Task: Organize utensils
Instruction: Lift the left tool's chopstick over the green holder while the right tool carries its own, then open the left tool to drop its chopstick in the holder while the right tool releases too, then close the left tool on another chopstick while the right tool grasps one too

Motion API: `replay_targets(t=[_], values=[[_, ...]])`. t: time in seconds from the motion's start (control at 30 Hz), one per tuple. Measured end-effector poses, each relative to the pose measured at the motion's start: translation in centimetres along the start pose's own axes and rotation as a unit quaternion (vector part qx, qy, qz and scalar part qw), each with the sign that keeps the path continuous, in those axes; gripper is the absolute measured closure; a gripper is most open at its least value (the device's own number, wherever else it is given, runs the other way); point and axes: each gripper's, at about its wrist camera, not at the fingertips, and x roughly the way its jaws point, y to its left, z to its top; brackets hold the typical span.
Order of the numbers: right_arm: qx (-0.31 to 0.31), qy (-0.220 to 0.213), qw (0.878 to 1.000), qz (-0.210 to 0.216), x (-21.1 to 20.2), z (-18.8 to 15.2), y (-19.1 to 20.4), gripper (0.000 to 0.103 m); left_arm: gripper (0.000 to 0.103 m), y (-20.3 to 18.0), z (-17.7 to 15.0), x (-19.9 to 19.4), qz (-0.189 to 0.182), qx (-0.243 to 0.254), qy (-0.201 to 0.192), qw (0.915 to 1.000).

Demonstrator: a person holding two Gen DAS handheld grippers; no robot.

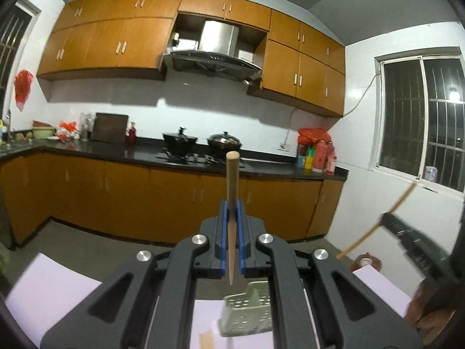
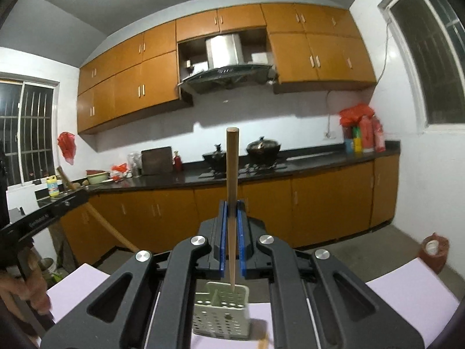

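Observation:
My left gripper (image 1: 231, 207) is shut on a wooden chopstick (image 1: 232, 180) that stands upright, thick end up and thin tip hanging over a pale green perforated utensil holder (image 1: 247, 315). My right gripper (image 2: 231, 207) is shut on a second chopstick (image 2: 232, 168), whose tip hovers just above the holder (image 2: 222, 315) and its open compartments. Each view catches the other gripper from the side: the right one (image 1: 407, 232) with its chopstick (image 1: 375, 226), the left one (image 2: 43, 218) with its chopstick (image 2: 101, 221).
The holder stands on a lilac table top (image 1: 52, 290) (image 2: 407, 299). A loose wooden stick (image 1: 207, 339) lies on it near the holder. A reddish jar (image 2: 433, 251) sits on the floor. A dark counter (image 1: 145, 154) with two woks lines the far wall.

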Motion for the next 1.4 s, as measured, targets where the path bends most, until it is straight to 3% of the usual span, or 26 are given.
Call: replay_targets(t=[0.17,0.37,0.4,0.5,0.73,0.87,1.0,1.13,1.17,1.27,1.4], values=[[0.009,0.058,0.998,0.002,4.0,-3.1,-0.2,0.096,0.096,-0.8,-3.3,4.3,-0.009,0.002,0.047,0.9989],[0.014,0.105,0.994,0.008,5.0,-5.1,0.0,0.095,0.095,0.0,-6.7,7.6,-0.015,-0.011,0.116,0.993],[0.014,0.109,0.994,0.01,4.9,-5.2,0.0,0.091,0.093,0.0,-6.9,7.9,-0.015,-0.013,0.12,0.9926],[0.013,0.103,0.995,0.006,4.0,-5.1,0.1,0.063,0.076,0.3,-7.5,6.9,-0.014,-0.012,0.117,0.993],[0.018,0.065,0.998,-0.014,0.1,-2.9,-0.7,0.063,0.06,1.2,-6.3,3.0,-0.008,-0.028,0.083,0.9962],[0.029,0.069,0.996,-0.042,-3.2,-3.8,-2.3,0.063,0.057,2.3,-6.4,-0.3,0.004,-0.044,0.073,0.9964],[0.033,0.16,0.984,-0.068,-3.7,-9.1,-4.4,0.064,0.057,3.7,-9.5,-3.0,0.038,-0.036,0.101,0.9935],[0.047,0.275,0.958,-0.061,-2.7,-16.5,-5.4,0.085,0.058,5.3,-15.9,-3.7,0.066,-0.014,0.177,0.9818],[0.05,0.306,0.949,-0.056,-2.4,-18.7,-5.3,0.086,0.061,5.5,-17.2,-3.7,0.069,-0.014,0.194,0.9785],[0.043,0.349,0.935,-0.051,-2.1,-22.5,-4.4,0.086,0.067,6.3,-21.9,-3.7,0.062,-0.024,0.255,0.9646],[0.049,0.376,0.924,-0.056,-1.5,-25.0,-3.9,0.086,0.068,6.7,-25.8,-3.9,0.054,-0.032,0.301,0.9516]])
